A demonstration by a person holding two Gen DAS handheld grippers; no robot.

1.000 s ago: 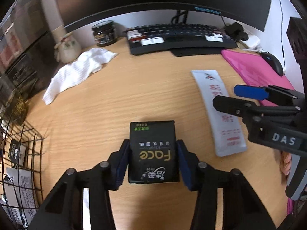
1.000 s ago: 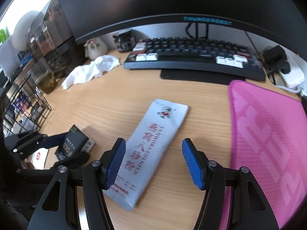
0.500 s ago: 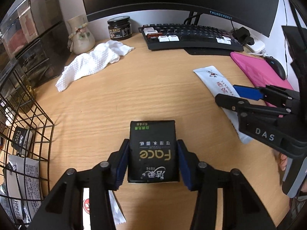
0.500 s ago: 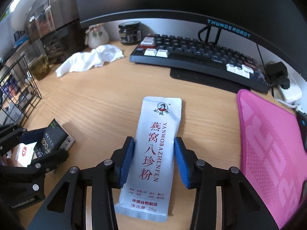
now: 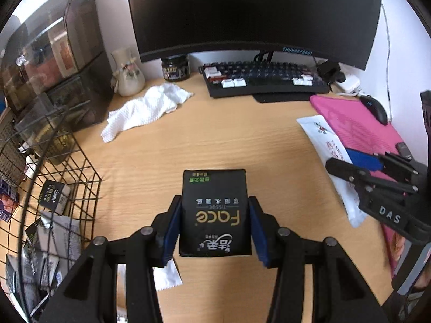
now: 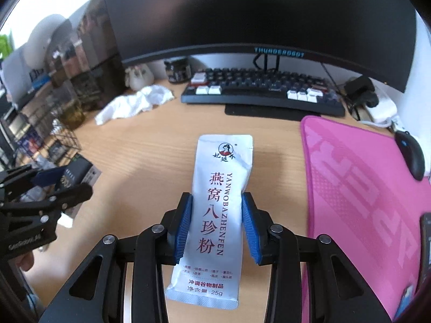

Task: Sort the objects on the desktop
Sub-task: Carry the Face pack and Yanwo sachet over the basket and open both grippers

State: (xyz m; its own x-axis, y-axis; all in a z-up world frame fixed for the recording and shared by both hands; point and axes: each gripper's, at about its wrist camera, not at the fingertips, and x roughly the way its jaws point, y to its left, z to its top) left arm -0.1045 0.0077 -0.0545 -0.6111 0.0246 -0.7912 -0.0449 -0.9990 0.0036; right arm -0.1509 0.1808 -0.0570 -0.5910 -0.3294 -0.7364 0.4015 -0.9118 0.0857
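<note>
- Both items have risen off the desk in the past second: the left gripper (image 5: 214, 226) clamps a black rectangular tissue pack (image 5: 214, 212), and the right gripper (image 6: 216, 224), open a second ago, now pinches a white foil powder sachet (image 6: 215, 215).
- Likely next: the black wire basket (image 5: 54, 188) at left.
- Light wooden desk (image 5: 215, 140); white crumpled cloth (image 5: 145, 107), pink mouse mat (image 6: 363, 188).

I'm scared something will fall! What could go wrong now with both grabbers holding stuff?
The sachet is pinched by the right gripper only at its middle, so it may flop or slip. The left gripper must lift the tissue pack over the basket rim, or it could snag.
</note>
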